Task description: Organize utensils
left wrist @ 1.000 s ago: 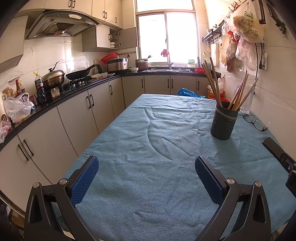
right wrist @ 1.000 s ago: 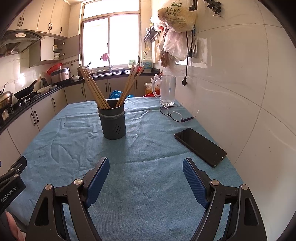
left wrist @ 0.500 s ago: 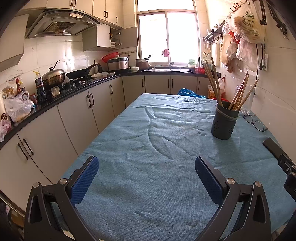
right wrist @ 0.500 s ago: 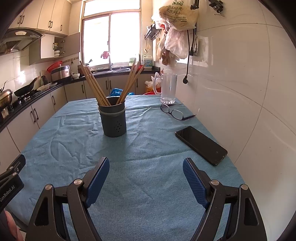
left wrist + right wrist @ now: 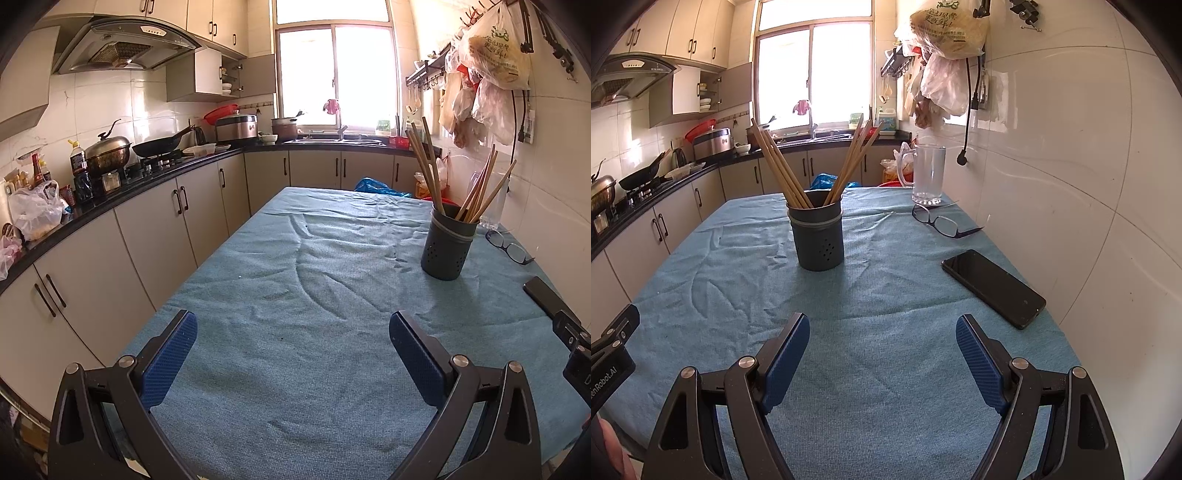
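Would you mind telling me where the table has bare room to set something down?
The tablecloth lies bare left of the utensil holder and in front of it, up to both open grippers. It is crowded along the wall: phone, glasses, glass mug.

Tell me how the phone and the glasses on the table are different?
The phone is a flat, solid black slab; the glasses are a thin frame with see-through lenses. The phone lies nearer the camera, the glasses farther back by the glass mug. Both rest on the blue cloth near the wall.
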`<action>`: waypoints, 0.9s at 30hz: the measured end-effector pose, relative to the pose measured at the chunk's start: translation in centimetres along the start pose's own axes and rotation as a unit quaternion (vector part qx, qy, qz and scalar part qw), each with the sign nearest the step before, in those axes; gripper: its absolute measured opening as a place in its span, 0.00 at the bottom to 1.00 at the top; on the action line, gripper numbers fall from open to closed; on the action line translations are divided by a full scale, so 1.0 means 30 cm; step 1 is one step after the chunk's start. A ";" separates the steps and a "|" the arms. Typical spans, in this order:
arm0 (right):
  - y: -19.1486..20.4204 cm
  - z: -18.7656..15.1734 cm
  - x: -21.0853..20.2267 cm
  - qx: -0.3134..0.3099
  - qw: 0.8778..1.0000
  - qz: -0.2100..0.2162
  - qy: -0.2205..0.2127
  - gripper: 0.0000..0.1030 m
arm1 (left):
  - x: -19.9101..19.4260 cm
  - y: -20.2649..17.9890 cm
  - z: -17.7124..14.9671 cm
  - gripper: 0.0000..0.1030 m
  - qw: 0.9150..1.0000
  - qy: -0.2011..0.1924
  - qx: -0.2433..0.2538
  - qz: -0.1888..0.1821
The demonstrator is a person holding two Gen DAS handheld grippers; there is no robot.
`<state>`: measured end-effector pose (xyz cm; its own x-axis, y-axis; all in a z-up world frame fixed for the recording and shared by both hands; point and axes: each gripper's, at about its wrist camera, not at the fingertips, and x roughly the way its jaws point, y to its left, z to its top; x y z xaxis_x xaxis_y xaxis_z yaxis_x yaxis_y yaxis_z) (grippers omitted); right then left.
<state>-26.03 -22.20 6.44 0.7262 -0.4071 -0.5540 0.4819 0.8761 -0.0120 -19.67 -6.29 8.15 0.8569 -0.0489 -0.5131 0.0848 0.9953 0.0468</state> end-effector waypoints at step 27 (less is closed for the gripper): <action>0.003 -0.002 0.012 -0.004 1.000 0.003 0.007 0.83 | 0.000 0.003 -0.001 1.00 1.000 0.000 -0.008 -0.002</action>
<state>-25.75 -22.26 6.17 0.7222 -0.3991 -0.5649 0.4741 0.8803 -0.0158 -19.70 -6.20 8.12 0.8560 -0.0536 -0.5142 0.0810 0.9962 0.0310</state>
